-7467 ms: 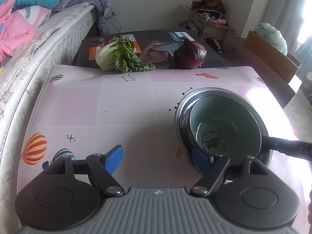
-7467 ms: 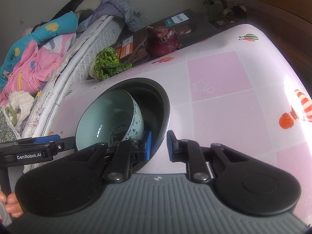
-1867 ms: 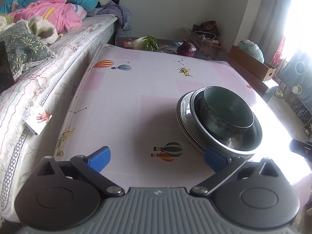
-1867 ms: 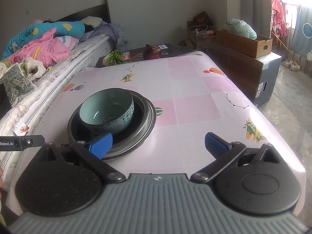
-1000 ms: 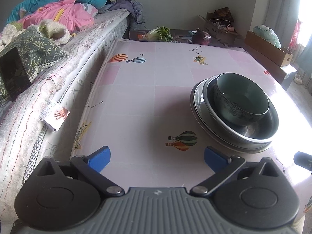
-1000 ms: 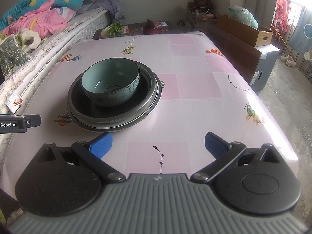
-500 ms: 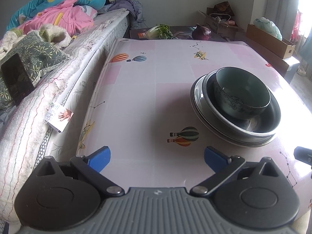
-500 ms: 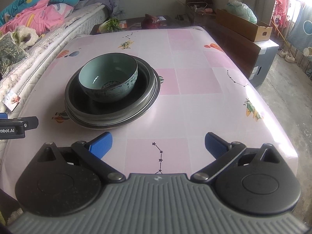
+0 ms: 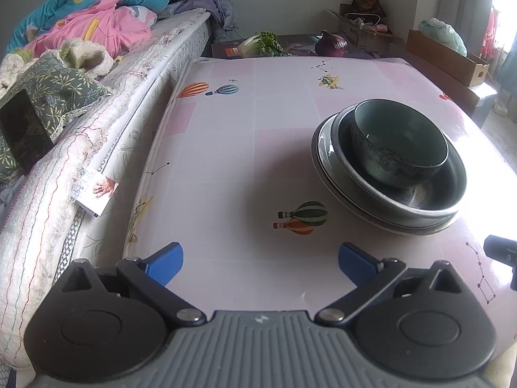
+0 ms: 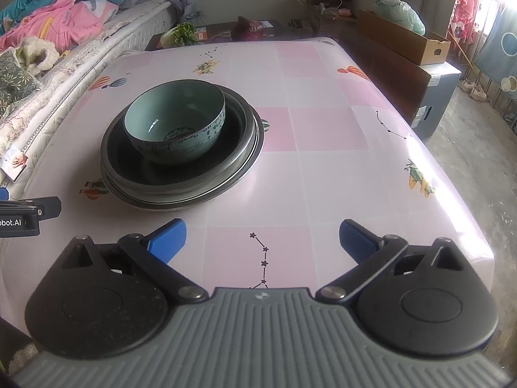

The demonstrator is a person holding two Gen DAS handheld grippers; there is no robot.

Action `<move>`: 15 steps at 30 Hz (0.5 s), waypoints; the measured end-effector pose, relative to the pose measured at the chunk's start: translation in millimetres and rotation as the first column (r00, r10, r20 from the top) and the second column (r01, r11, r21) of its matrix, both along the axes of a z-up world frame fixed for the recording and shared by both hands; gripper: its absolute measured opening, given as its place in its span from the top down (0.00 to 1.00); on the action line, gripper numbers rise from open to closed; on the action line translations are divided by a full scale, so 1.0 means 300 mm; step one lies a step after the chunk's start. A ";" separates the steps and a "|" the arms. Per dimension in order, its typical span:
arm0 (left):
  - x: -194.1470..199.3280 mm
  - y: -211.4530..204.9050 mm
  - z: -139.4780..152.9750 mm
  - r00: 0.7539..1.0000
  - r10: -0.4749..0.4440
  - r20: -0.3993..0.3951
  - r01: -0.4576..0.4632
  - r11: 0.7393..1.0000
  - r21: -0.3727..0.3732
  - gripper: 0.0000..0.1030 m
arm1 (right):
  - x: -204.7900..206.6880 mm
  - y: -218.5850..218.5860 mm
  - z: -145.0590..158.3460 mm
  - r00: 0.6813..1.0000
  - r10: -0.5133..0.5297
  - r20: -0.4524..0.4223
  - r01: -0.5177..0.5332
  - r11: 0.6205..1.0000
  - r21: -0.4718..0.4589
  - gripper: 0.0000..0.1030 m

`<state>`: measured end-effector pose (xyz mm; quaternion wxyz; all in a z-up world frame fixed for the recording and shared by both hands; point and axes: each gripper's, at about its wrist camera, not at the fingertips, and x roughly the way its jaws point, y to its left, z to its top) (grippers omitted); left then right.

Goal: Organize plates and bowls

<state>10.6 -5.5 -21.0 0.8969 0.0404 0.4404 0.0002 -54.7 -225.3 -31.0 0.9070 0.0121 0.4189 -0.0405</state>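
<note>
Both pulled back to the near edge of the bench (image 10: 323, 129), left tool (image 9: 260, 258) and right tool (image 10: 262, 237) spread wide and empty, teal bowl (image 10: 176, 123) now nested upright in stacked metal plates (image 10: 239, 161) mid-bench, so stacking looks finished.

Daylight pours in from three o'clock, blowing out the window (image 10: 484, 3) and glaring white off the table (image 9: 478, 148) edge. Soft shadow falls toward nine o'clock. Sharp centre; fisheye bends edges, corners darken.
</note>
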 end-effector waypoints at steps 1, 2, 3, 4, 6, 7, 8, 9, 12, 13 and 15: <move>0.001 0.000 0.000 1.000 0.001 -0.001 -0.001 1.000 0.000 0.00 | 0.001 -0.001 0.000 1.000 0.000 0.000 0.000 1.000 0.000 0.01; 0.002 0.001 -0.001 1.000 0.001 -0.002 -0.001 1.000 -0.001 0.00 | 0.002 -0.001 -0.001 1.000 0.000 0.000 0.000 1.000 0.000 0.01; 0.003 0.001 -0.001 1.000 0.003 -0.003 -0.003 1.000 -0.001 0.00 | 0.002 -0.001 -0.001 1.000 0.000 -0.001 0.000 1.000 -0.001 0.01; 0.004 0.002 -0.002 1.000 0.004 -0.004 -0.004 1.000 -0.001 0.00 | 0.002 -0.001 -0.001 1.000 0.001 0.000 -0.001 1.000 0.000 0.01; 0.005 0.003 -0.002 1.000 0.004 -0.005 -0.004 1.000 -0.001 0.00 | 0.004 -0.003 -0.004 1.000 0.003 -0.001 -0.003 1.000 -0.001 0.01; 0.005 0.003 -0.002 1.000 0.003 -0.005 -0.003 1.000 0.000 0.00 | 0.005 -0.003 -0.005 1.000 0.003 -0.001 -0.003 1.000 -0.002 0.01; 0.005 0.003 -0.002 1.000 0.004 -0.005 -0.004 1.000 0.000 0.00 | 0.006 -0.003 -0.006 1.000 0.004 -0.002 -0.004 1.000 -0.002 0.01; 0.005 0.004 -0.002 1.000 0.003 -0.005 -0.003 1.000 -0.001 0.00 | 0.007 -0.004 -0.008 1.000 0.004 -0.002 -0.005 1.000 -0.002 0.01; 0.006 0.004 -0.002 1.000 0.004 -0.006 -0.004 1.000 -0.002 0.00 | 0.008 -0.004 -0.009 1.000 0.005 -0.003 -0.005 1.000 -0.002 0.01; 0.006 0.005 -0.003 1.000 0.004 -0.008 -0.004 1.000 -0.003 0.00 | 0.008 -0.004 -0.009 1.000 0.005 -0.003 -0.005 1.000 -0.002 0.01; 0.008 0.007 -0.007 1.000 0.003 -0.011 -0.003 1.000 -0.007 0.00 | 0.008 -0.004 -0.009 1.000 0.005 -0.003 -0.005 1.000 -0.003 0.01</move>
